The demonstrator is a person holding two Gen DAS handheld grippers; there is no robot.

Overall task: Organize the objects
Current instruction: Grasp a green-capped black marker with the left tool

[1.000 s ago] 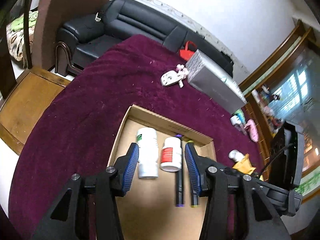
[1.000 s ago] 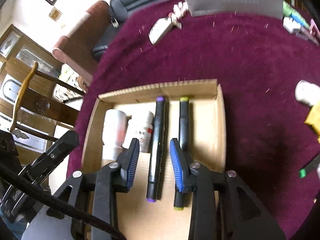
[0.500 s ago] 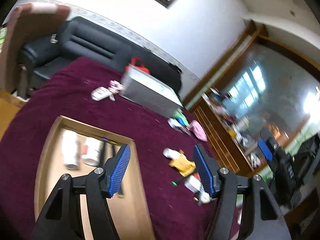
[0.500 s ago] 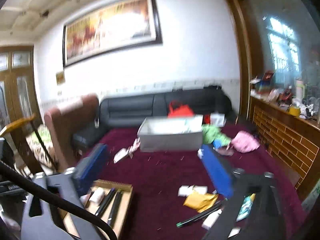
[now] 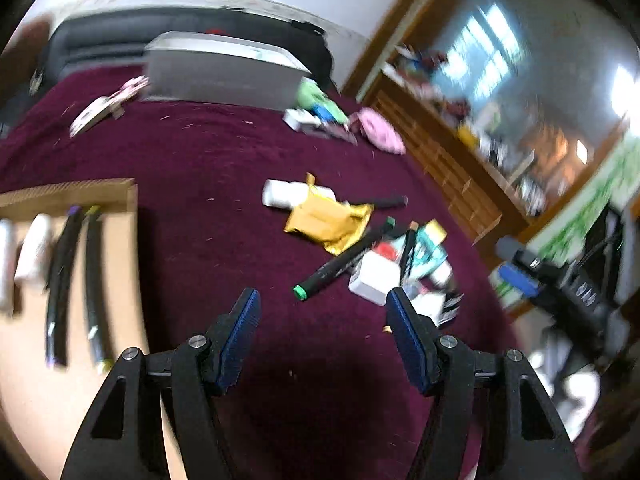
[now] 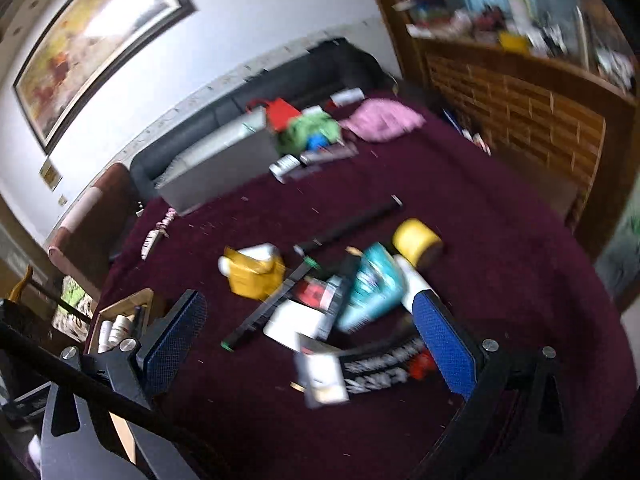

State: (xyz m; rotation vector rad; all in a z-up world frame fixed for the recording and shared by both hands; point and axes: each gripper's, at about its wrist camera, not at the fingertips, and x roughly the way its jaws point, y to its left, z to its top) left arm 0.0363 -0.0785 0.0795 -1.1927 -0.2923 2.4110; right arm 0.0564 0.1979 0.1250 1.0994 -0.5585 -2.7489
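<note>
Both grippers have left the cardboard box (image 5: 120, 192) and its markers (image 5: 60, 280); left gripper (image 5: 323, 332) and right gripper (image 6: 312, 344), jaws widened and empty, hover above the clutter beside a green-tipped marker (image 5: 340, 264).

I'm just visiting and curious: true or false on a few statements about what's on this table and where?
1. The cardboard tray holds two dark markers. True.
2. The left gripper clamps a marker. False: its jaws are open with nothing between them.
3. A green-capped marker lies on the maroon cloth, outside the tray. True.
4. The yellow packet sits in the tray. False: it lies on the cloth in the pile.
</note>
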